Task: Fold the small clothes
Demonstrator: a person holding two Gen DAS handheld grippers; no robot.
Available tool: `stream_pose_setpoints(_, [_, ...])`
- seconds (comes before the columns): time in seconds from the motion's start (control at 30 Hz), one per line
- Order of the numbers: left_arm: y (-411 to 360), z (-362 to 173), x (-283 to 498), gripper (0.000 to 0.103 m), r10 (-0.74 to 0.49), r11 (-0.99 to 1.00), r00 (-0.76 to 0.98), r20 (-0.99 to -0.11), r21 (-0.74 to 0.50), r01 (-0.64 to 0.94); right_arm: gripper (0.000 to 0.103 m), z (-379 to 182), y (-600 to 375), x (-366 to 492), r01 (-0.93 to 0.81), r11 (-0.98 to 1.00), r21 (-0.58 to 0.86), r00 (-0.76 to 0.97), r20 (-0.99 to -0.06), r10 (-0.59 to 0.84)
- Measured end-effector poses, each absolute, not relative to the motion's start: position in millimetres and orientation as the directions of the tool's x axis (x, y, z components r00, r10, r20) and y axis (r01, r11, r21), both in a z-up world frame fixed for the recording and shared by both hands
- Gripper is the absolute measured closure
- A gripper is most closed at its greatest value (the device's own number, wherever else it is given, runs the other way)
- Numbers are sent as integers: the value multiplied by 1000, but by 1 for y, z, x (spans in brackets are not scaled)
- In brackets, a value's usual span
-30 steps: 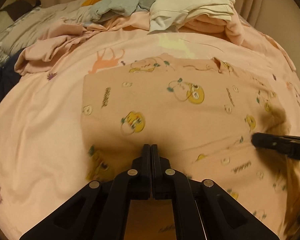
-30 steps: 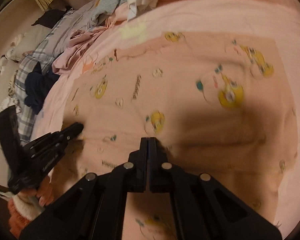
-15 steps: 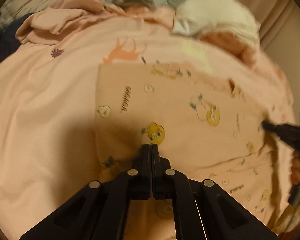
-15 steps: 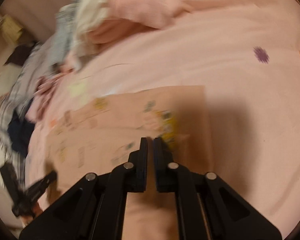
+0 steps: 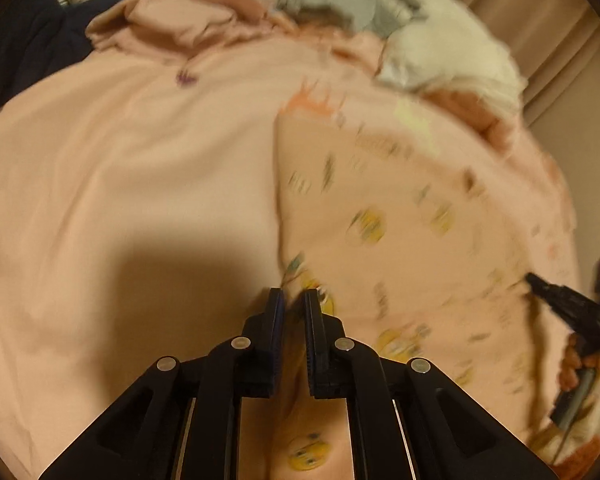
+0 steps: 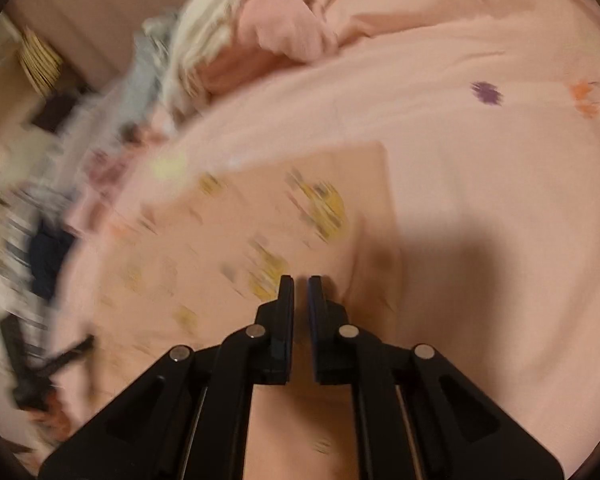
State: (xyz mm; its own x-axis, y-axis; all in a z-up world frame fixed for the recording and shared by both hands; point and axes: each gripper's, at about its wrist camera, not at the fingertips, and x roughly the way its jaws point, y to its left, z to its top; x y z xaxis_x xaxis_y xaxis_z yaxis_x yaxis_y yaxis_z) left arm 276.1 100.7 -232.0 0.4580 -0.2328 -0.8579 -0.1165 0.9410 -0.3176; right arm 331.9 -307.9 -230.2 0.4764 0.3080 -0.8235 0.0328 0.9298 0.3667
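A peach garment (image 5: 400,208) printed with yellow cartoon figures lies flat on the pink bed sheet (image 5: 120,160). My left gripper (image 5: 293,294) hovers low over the garment's left edge. Its fingers are almost together with a narrow slit between them, and they hold nothing. In the right wrist view the same garment (image 6: 240,232) is blurred. My right gripper (image 6: 301,280) is near its right edge, also nearly closed and holding nothing. Each gripper shows in the other's view: the right gripper (image 5: 534,280) at the far right, the left gripper (image 6: 86,342) blurred at the lower left.
A heap of unfolded clothes (image 5: 440,52), white, grey and pink, lies at the back of the bed. A dark navy cloth (image 5: 28,48) sits at the far left. A hand in an orange sleeve (image 5: 576,364) holds the right gripper. The sheet (image 6: 480,200) stretches bare to the right.
Both grippers have slid apart from the garment's middle, the left one to its left edge and the right one to its right edge. A narrow slit now shows between each pair of fingers.
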Motion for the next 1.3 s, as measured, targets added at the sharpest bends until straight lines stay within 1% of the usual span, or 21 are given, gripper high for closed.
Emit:
stream_pose_setpoints(0.03, [100,-234,272,98,-229,941,478,-848,-319,-116,103,-235,-307,328,33,935,354,483,-824,295])
stream_pose_setpoints(0.1, [101,-234,267,98,-224,941,475,-851,-315,-120,103,-239,-317,318,51,919,391,506,-803,314])
stream_pose_setpoints(0.17, [106,-236,260,98,-172,952,452,-875,-265,-151,103,-240,-335,313,116,882,458,485,-801,352])
stream_pose_setpoints(0.2, [107,-235,255,98,-150,962,445,-883,-234,-140,103,-238,-339,308,135,878,459,479,-806,348])
stream_pose_setpoints(0.23, [107,-233,246,98,-124,972,443,-888,-199,-126,103,-235,-342,301,157,890,428,464,-827,316])
stream_pose_setpoints(0.3, [108,-226,231,98,-105,975,437,-893,-179,-132,95,-227,-341,286,125,897,424,452,-829,329])
stream_pose_setpoints(0.37, [113,-216,215,98,-144,965,439,-887,-224,-135,84,-212,-338,265,84,916,393,433,-842,322])
stream_pose_setpoints(0.4, [116,-210,206,98,-162,959,435,-886,-245,-142,82,-205,-339,255,61,918,393,435,-838,330])
stream_pose_setpoints(0.43, [119,-203,197,98,-190,952,429,-883,-273,-140,73,-197,-341,244,40,913,405,440,-828,348])
stream_pose_setpoints(0.47, [123,-196,187,98,-226,942,434,-872,-309,-132,60,-190,-352,228,23,906,422,443,-817,369])
stream_pose_setpoints(0.5, [124,-191,183,96,-246,935,439,-864,-332,-128,51,-185,-353,217,13,899,438,442,-809,388])
stream_pose_setpoints(0.53, [127,-186,172,83,-272,925,449,-851,-361,-123,35,-180,-355,206,9,890,456,441,-800,406])
stream_pose_setpoints(0.57, [126,-183,165,71,-289,918,450,-845,-378,-118,27,-179,-356,197,9,884,467,442,-795,416])
stream_pose_setpoints(0.6, [127,-183,154,45,-323,905,443,-836,-410,-114,26,-176,-359,182,10,873,487,445,-784,433])
stream_pose_setpoints(0.63, [129,-184,147,32,-352,891,439,-826,-440,-114,26,-176,-360,171,5,863,505,444,-774,451])
stream_pose_setpoints(0.77, [133,-204,112,32,-478,806,405,-779,-572,-148,26,-190,-362,134,32,824,565,396,-764,509])
stream_pose_setpoints(0.87, [132,-221,87,32,-530,751,373,-761,-626,-209,25,-207,-365,101,94,796,598,373,-762,529])
stream_pose_setpoints(1.07, [117,-235,34,32,-655,631,366,-661,-745,-216,25,-231,-367,39,213,733,646,362,-749,555])
stream_pose_setpoints(1.13, [111,-239,27,32,-690,591,361,-627,-777,-218,25,-235,-364,21,227,707,670,375,-730,571])
stream_pose_setpoints(1.2, [108,-240,25,32,-700,576,366,-614,-788,-220,25,-237,-361,12,234,692,683,389,-718,577])
stream_pose_setpoints(1.3, [94,-238,28,32,-705,582,361,-610,-789,-198,25,-237,-348,8,246,698,673,400,-726,559])
